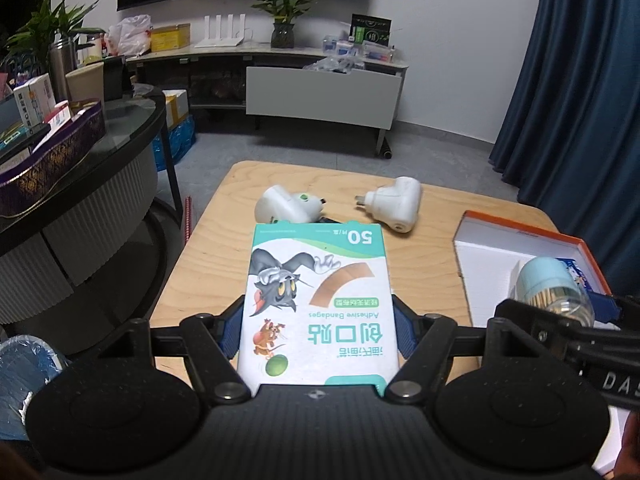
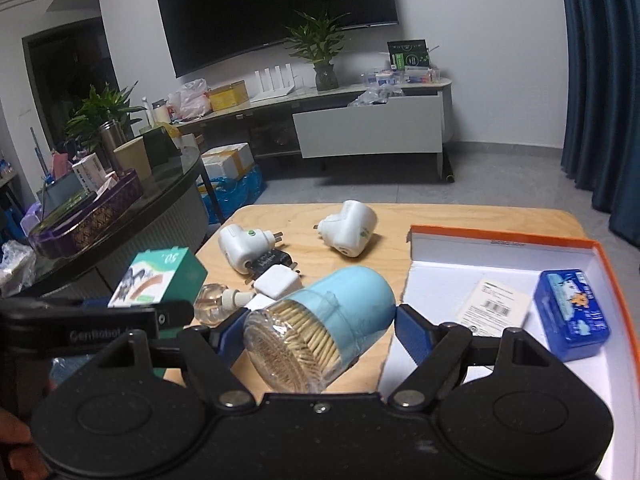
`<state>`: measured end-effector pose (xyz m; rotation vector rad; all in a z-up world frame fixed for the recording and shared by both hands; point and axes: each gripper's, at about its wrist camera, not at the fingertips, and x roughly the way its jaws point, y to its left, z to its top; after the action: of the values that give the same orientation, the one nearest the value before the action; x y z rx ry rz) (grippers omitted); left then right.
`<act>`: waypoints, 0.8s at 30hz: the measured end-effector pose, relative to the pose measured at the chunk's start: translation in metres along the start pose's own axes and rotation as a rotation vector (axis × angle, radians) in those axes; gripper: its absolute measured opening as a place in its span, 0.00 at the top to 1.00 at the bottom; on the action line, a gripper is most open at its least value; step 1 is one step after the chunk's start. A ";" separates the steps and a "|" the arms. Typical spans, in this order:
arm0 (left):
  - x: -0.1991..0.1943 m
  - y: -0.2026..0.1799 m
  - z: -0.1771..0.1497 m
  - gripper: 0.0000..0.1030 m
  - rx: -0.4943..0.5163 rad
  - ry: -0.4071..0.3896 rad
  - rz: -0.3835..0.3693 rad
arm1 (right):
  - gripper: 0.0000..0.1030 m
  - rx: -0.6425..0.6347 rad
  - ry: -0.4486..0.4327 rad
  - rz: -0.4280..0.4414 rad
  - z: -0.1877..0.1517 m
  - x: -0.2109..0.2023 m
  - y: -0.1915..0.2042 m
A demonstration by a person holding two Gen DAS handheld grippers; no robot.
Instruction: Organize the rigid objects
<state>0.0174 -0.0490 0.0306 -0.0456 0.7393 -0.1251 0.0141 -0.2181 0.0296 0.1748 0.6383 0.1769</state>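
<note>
Left gripper clamps bandage box; only right view shows right gripper clamping toothpick jar.

Orange-rimmed white box, pale-blue jar

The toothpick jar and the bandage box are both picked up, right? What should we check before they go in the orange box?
1. Left gripper pads pressed on both sides of the bandage box: ok.
2. Right gripper holding the toothpick jar on both sides: ok.
3. Jar lid shut so no toothpicks spill: cannot tell.
4. Bare floor left in the orange box beside the blue tin and paper card: ok.
5. Two grippers apart: not ok, they overlap closely in both views.
6. Two white plugs out of the path: ok.
</note>
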 end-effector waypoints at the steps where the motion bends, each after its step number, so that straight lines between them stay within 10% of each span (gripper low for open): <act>1: -0.002 -0.001 -0.001 0.31 0.001 -0.002 -0.002 | 0.10 0.003 -0.004 0.001 -0.001 -0.003 0.000; 24: -0.021 -0.024 -0.006 0.31 0.051 -0.021 -0.048 | 0.10 -0.008 -0.037 -0.047 -0.012 -0.050 -0.004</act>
<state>-0.0043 -0.0704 0.0418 -0.0156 0.7138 -0.1888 -0.0323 -0.2318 0.0481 0.1549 0.6045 0.1309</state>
